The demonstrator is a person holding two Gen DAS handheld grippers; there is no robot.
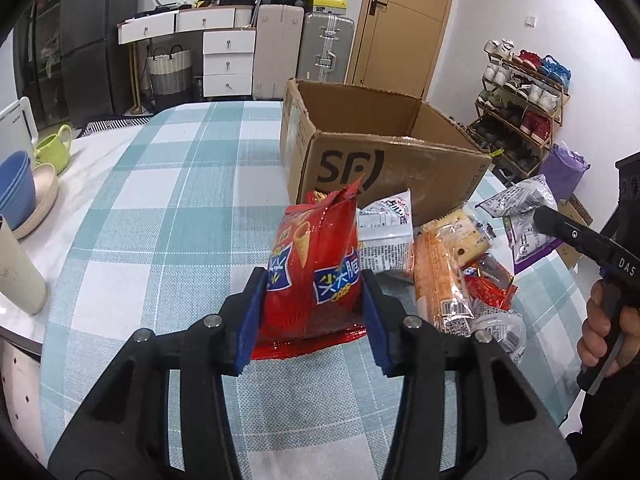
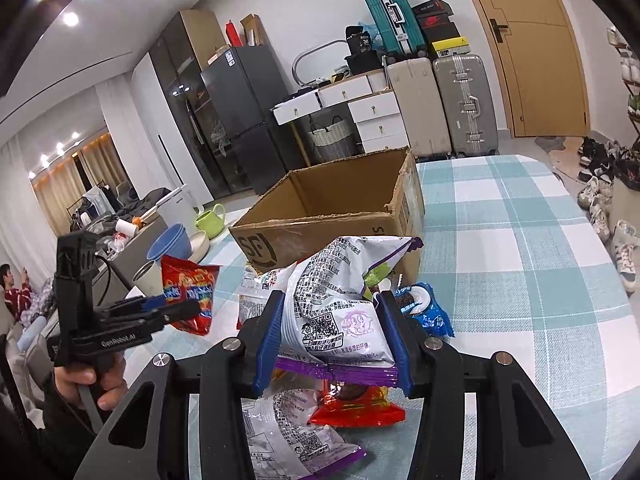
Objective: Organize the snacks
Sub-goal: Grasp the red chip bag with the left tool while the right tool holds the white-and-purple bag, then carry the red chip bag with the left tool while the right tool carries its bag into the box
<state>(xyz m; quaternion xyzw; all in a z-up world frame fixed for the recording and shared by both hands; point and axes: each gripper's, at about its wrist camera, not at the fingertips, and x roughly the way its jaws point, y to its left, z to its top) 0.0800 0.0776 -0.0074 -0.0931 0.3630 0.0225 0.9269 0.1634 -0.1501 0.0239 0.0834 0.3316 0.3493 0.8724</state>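
The red snack bag (image 1: 316, 276) stands upright between my left gripper's (image 1: 316, 316) blue pads, pinched from both sides, its bottom seam just above the checked tablecloth (image 1: 160, 208). My right gripper (image 2: 332, 336) is clamped on a silver-and-purple bag (image 2: 340, 304) — held above the loose packets (image 2: 352, 404) heaped in front of the cardboard box (image 1: 384, 148), which sits open-topped just behind them. Bowls (image 1: 16, 188) and a green cup (image 1: 54, 150) sit at the table's far left edge.
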